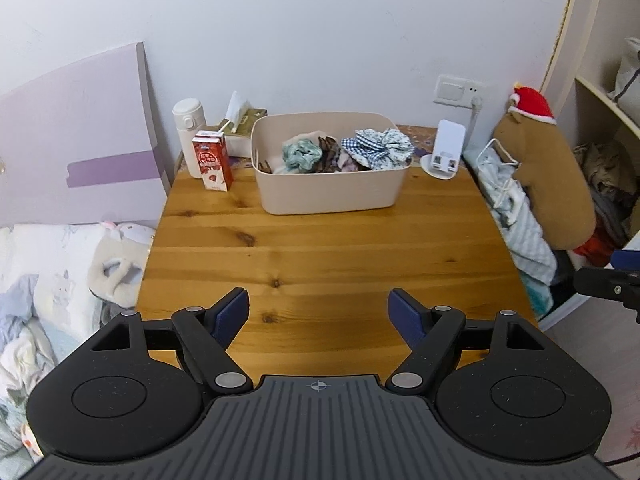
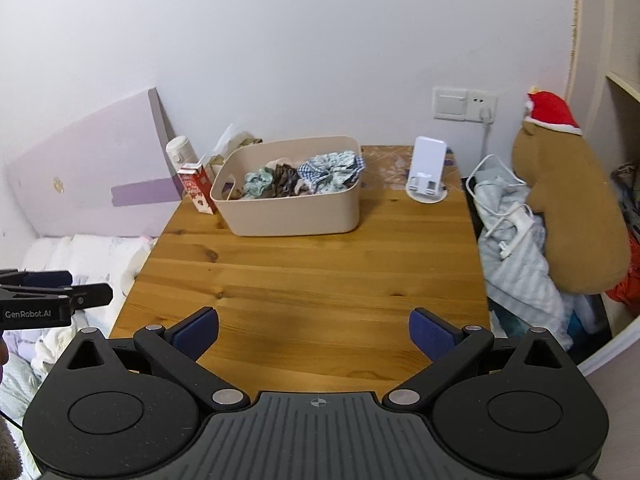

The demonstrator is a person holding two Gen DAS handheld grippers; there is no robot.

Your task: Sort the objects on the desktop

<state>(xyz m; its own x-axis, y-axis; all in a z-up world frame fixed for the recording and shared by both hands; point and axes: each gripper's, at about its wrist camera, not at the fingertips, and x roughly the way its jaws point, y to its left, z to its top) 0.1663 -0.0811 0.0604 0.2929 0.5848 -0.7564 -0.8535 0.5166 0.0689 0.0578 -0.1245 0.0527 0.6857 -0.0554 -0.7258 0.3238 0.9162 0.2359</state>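
Holding scrunchies (image 1: 348, 152), the beige bin (image 1: 332, 196) sits on the table (image 1: 320, 260).

Brown wood table (image 1: 320, 248) under the jaws. Far ahead, pink-beige bin (image 1: 332, 192) with mint scrunchie (image 1: 302, 152), blue-white check cloth (image 1: 362, 150), flowery cloth (image 1: 390, 140). Ahead left, red carton (image 1: 212, 164), white bottle (image 1: 187, 128). Right, brown plush (image 1: 548, 184), red hat (image 1: 534, 104).

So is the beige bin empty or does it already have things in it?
Not empty. The bin holds several scrunchies, a green one and a checked one among them, piled to about rim height.
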